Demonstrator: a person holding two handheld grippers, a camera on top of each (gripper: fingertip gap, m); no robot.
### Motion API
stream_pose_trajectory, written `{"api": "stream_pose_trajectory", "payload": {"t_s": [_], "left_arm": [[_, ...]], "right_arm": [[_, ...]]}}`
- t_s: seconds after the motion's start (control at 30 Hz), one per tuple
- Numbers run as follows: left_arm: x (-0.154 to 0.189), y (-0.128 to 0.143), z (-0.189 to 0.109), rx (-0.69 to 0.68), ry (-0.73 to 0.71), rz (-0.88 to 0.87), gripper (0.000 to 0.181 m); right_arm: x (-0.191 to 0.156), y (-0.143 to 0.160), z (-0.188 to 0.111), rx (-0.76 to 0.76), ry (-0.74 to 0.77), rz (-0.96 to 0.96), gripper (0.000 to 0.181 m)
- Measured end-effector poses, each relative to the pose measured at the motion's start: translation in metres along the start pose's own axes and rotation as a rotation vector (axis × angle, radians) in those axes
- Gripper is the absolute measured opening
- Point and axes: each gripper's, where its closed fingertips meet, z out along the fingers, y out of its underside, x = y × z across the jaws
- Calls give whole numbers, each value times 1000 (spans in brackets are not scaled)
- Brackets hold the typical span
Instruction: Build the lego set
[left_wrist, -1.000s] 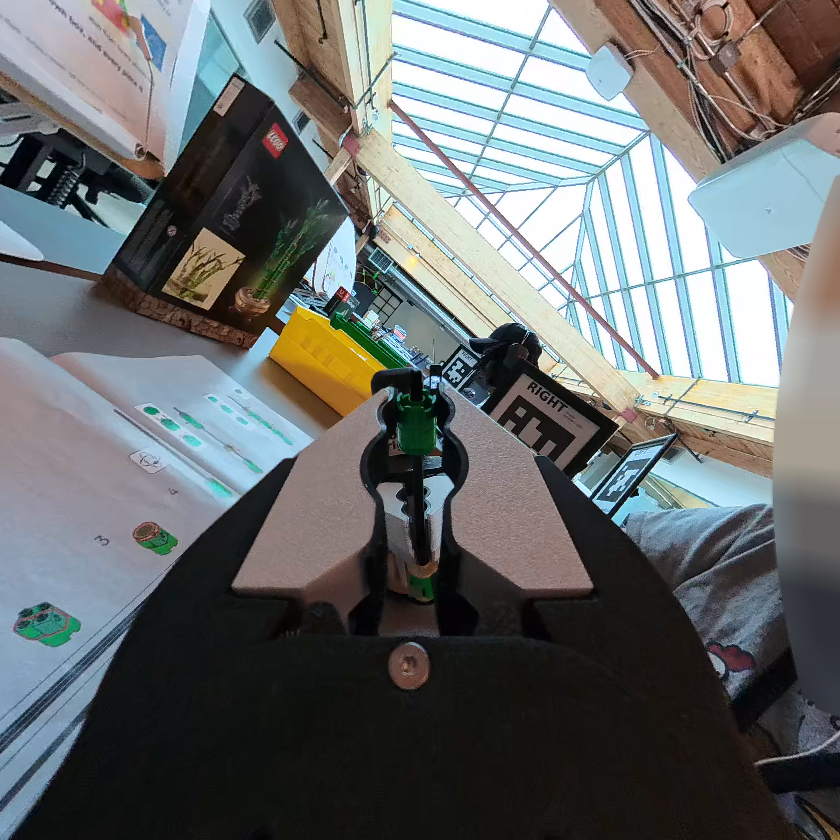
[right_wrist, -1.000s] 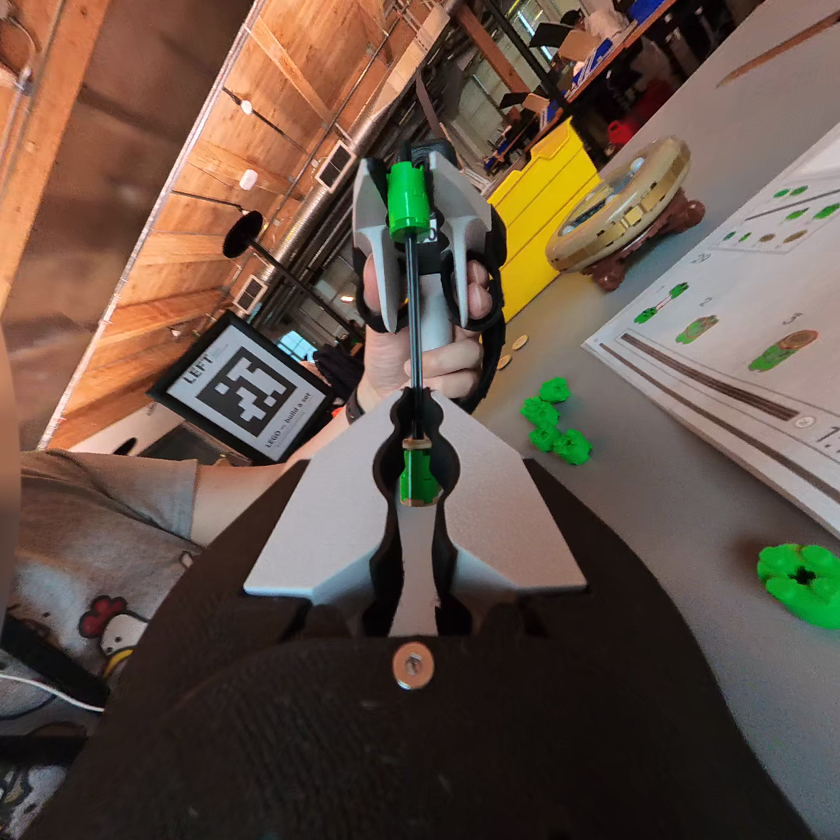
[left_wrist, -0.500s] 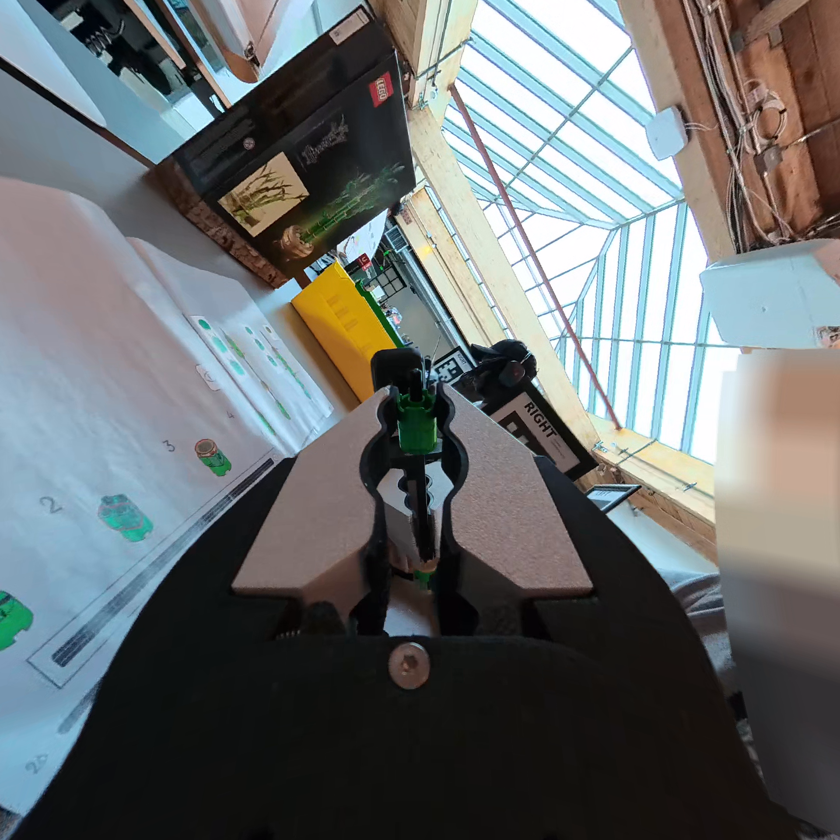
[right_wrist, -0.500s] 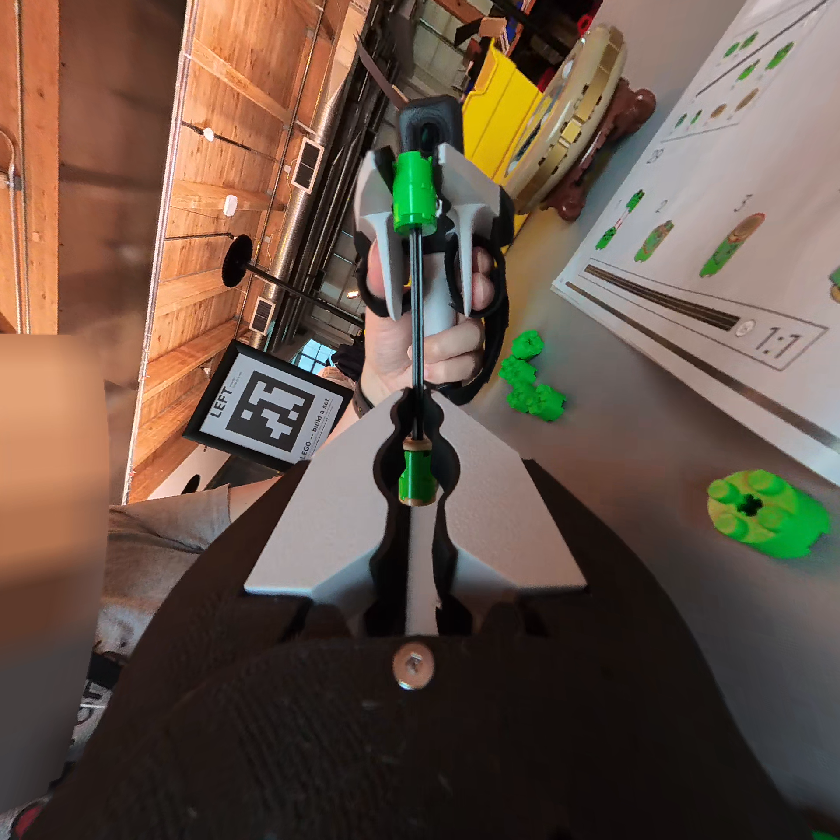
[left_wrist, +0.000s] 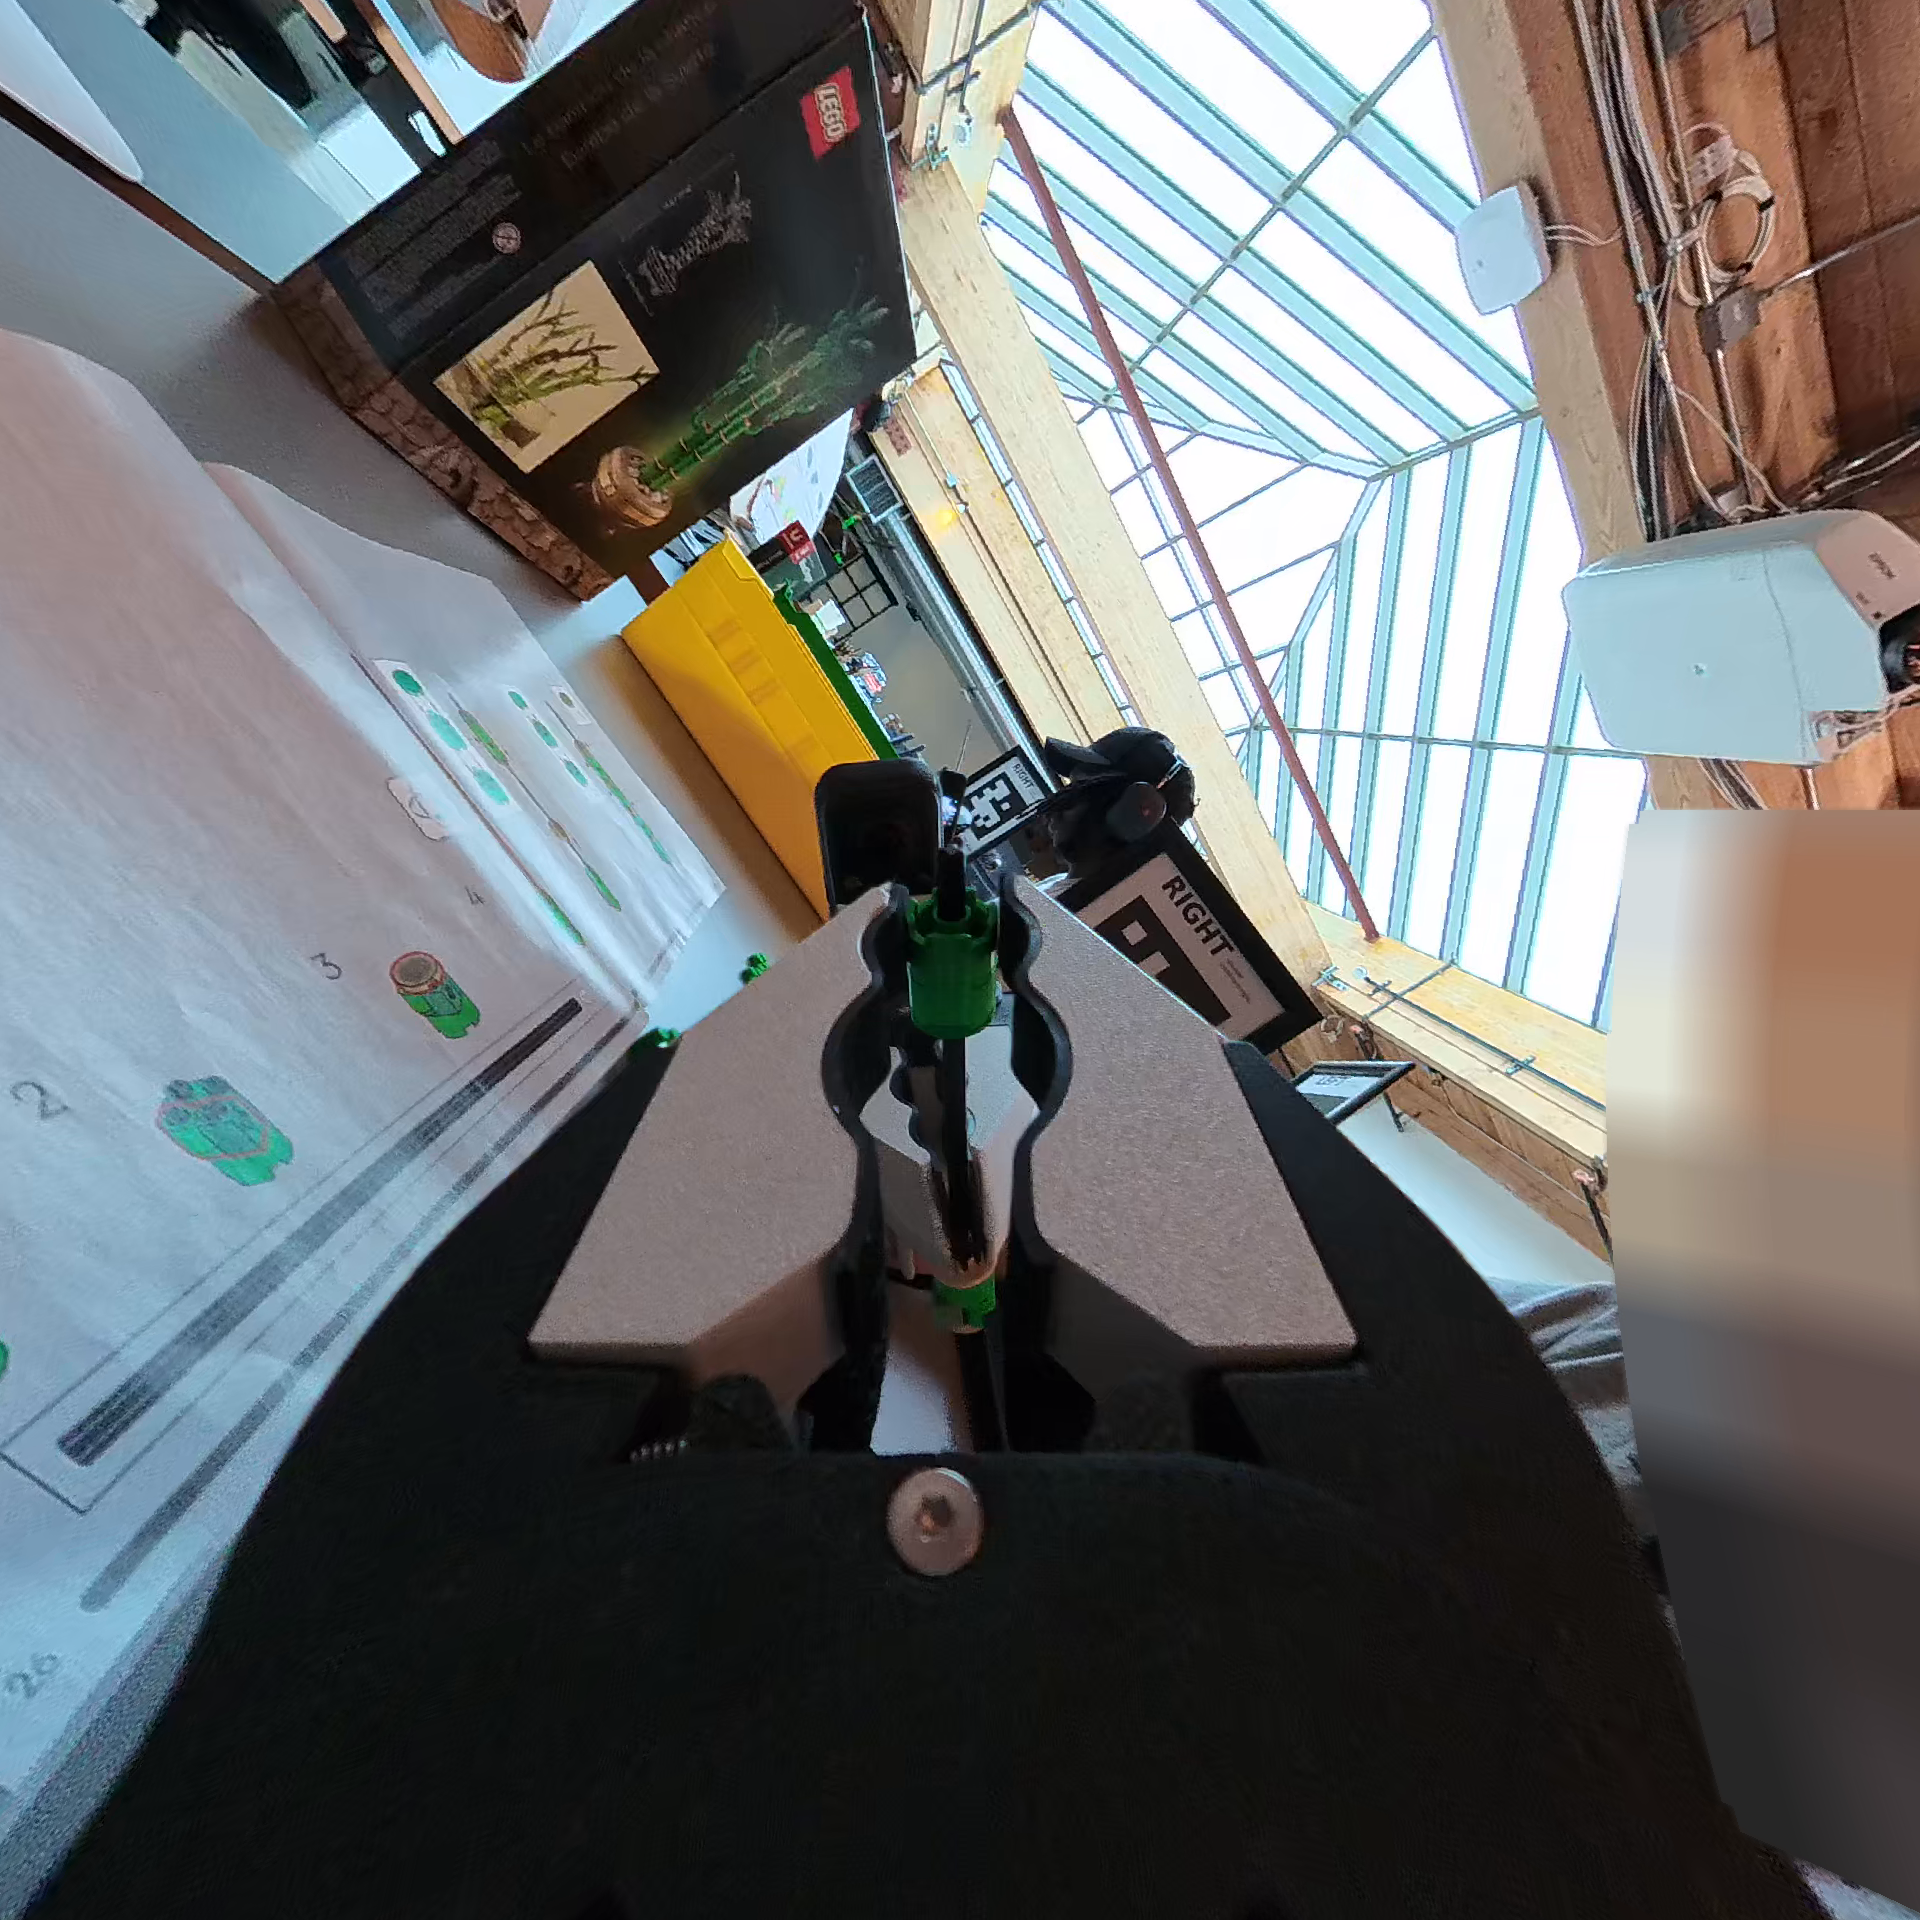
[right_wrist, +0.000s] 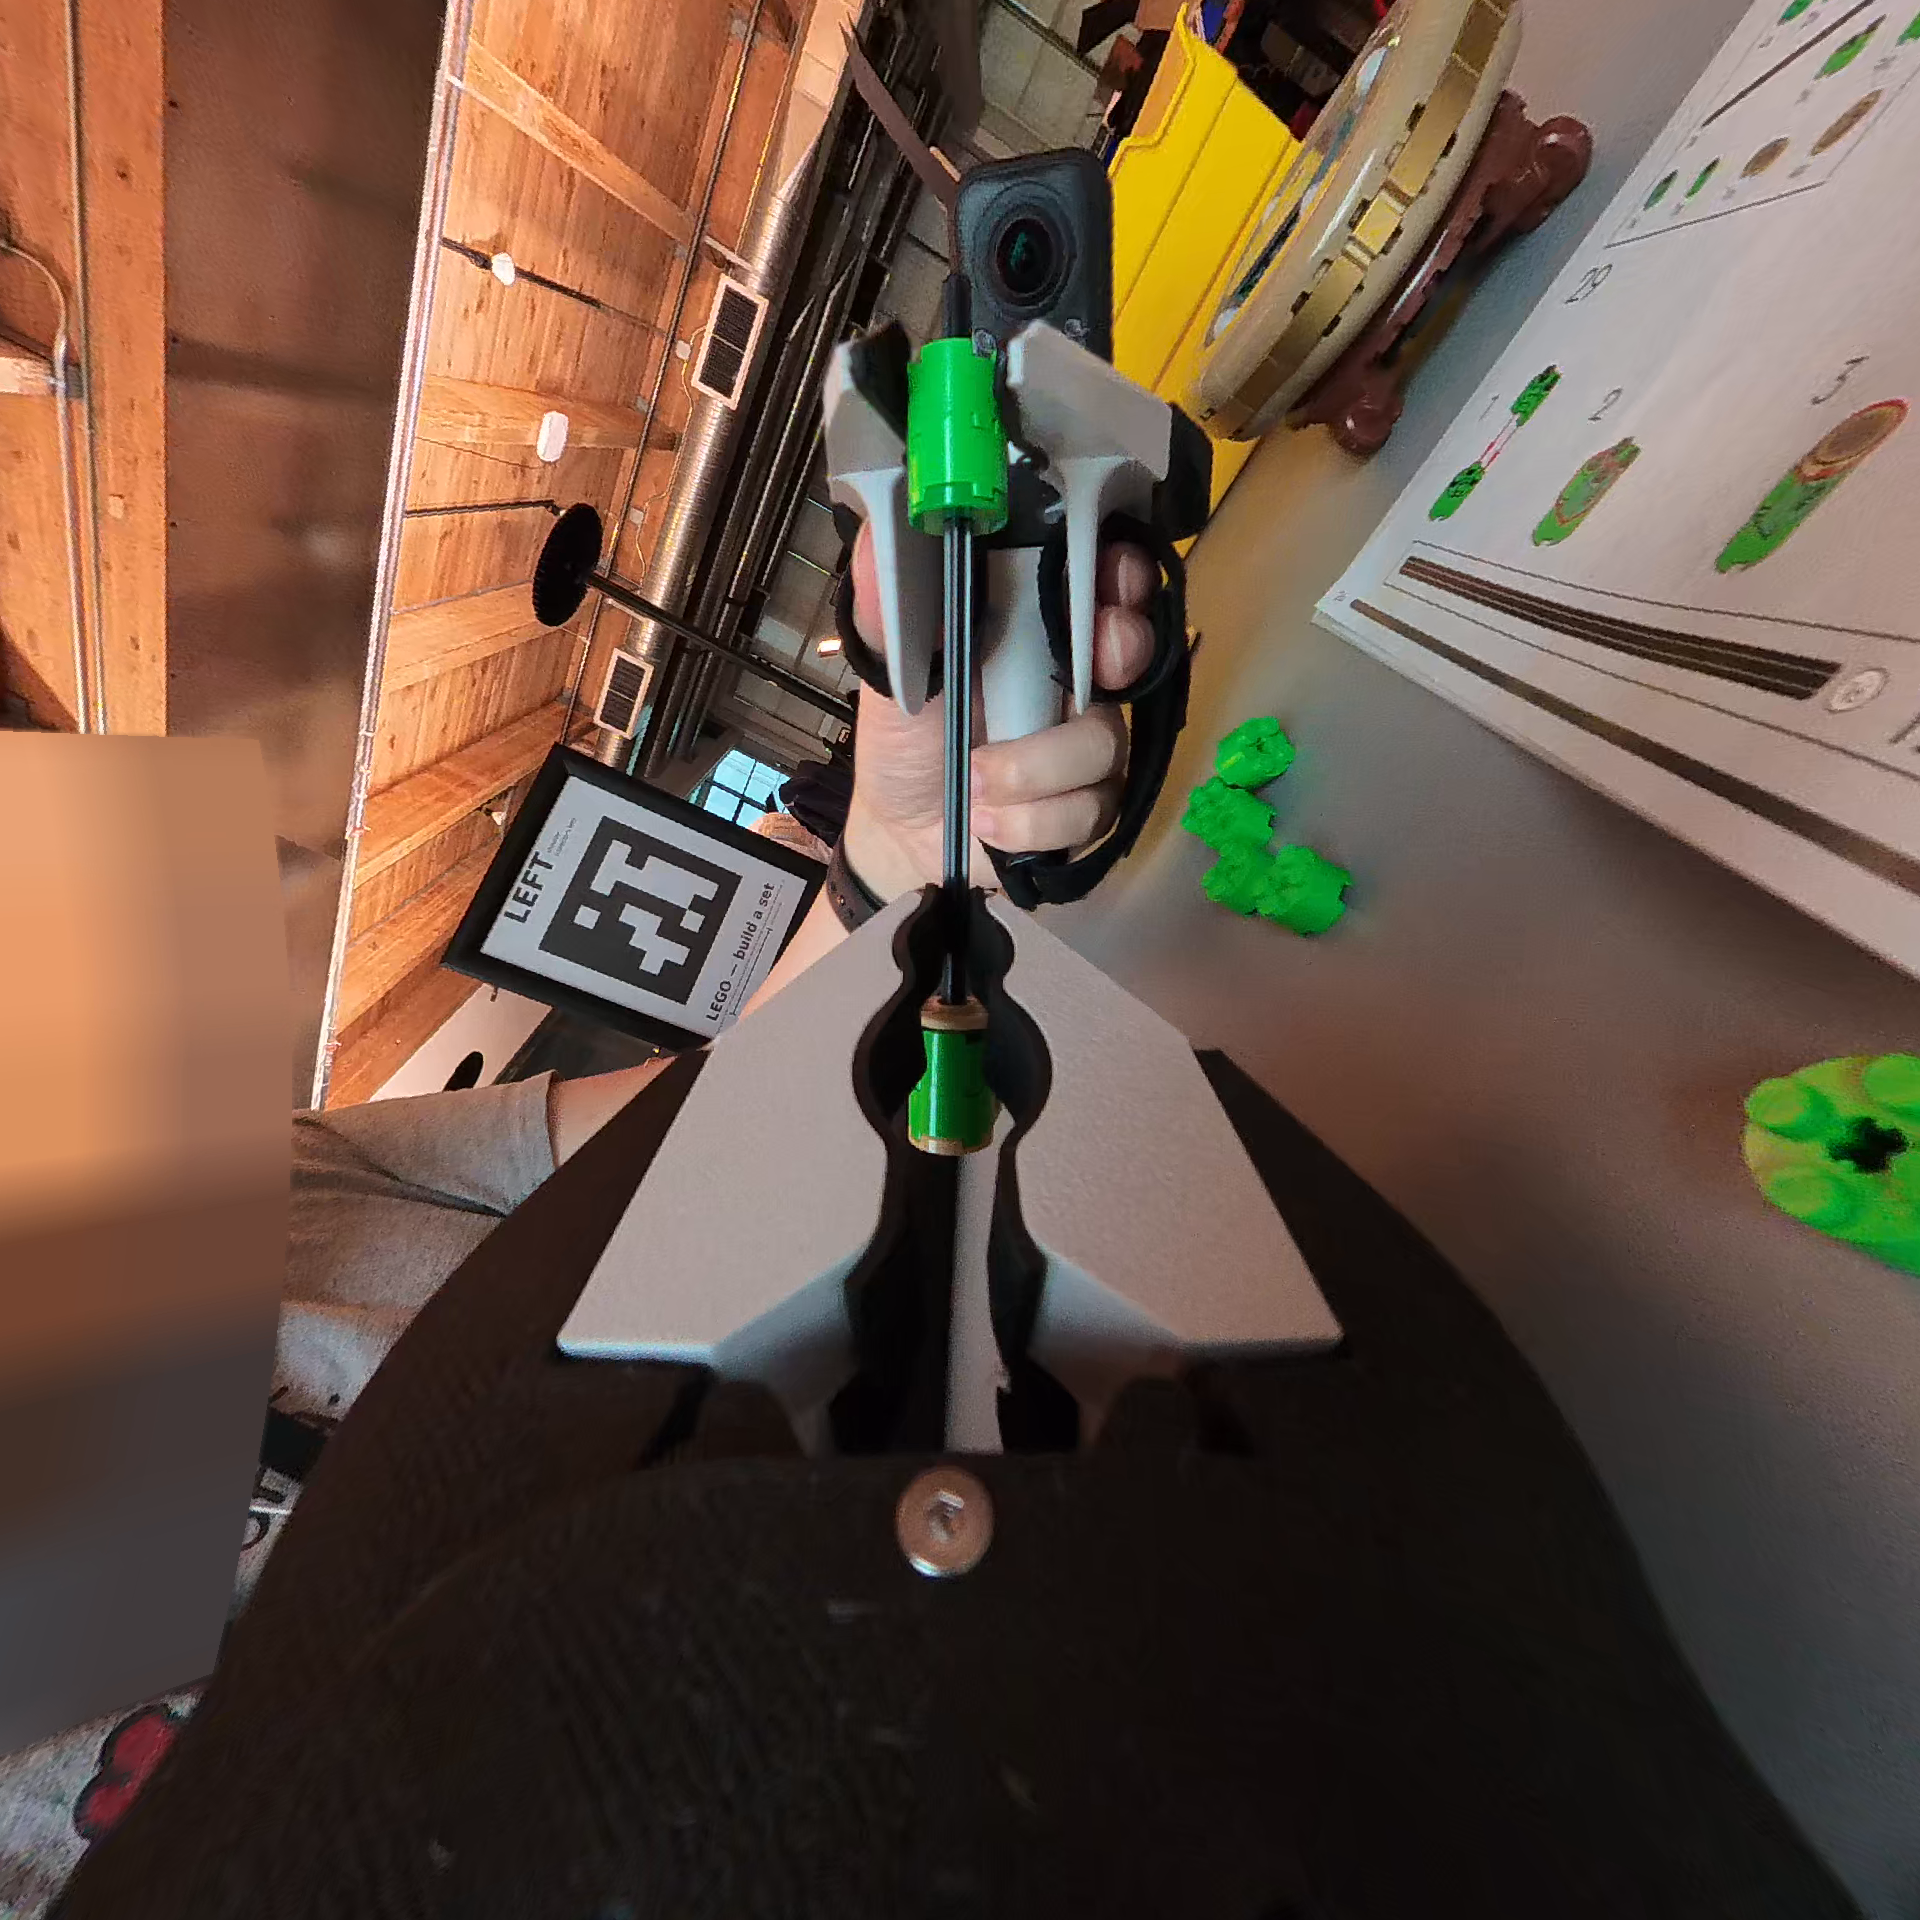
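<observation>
I had both jaws clamped on green cylinders (right_wrist: 957, 442) sharing one black axle (right_wrist: 958, 717); next, I'd guess, slide them together.

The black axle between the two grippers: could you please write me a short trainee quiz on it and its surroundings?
1. True or false: the right gripper has open, empty jaws.
2. The black axle ends in the left gripper at: A) a yellow wheel, B) a green cylinder, C) a brown foot.
3. Fill in: the loose green bricks lie on the table beside the open ____.
Key: 1 false, shut on the small green piece; 2 B; 3 booklet.
</observation>
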Motion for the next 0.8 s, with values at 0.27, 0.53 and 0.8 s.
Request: {"api": "stream_pose_trajectory", "payload": {"t_s": [0.27, 0.53, 0.8], "left_arm": [[7, 2, -1, -7, 52, 19, 13], [25, 9, -15, -36, 166, 217, 13], [25, 10, -13, -32, 184, 251, 13]], "right_arm": [[-6, 4, 1, -23, -40, -9, 2], [-6, 12, 7, -76, -27, -53, 2], [-5, 14, 10, -91, -16, -71, 2]]}}
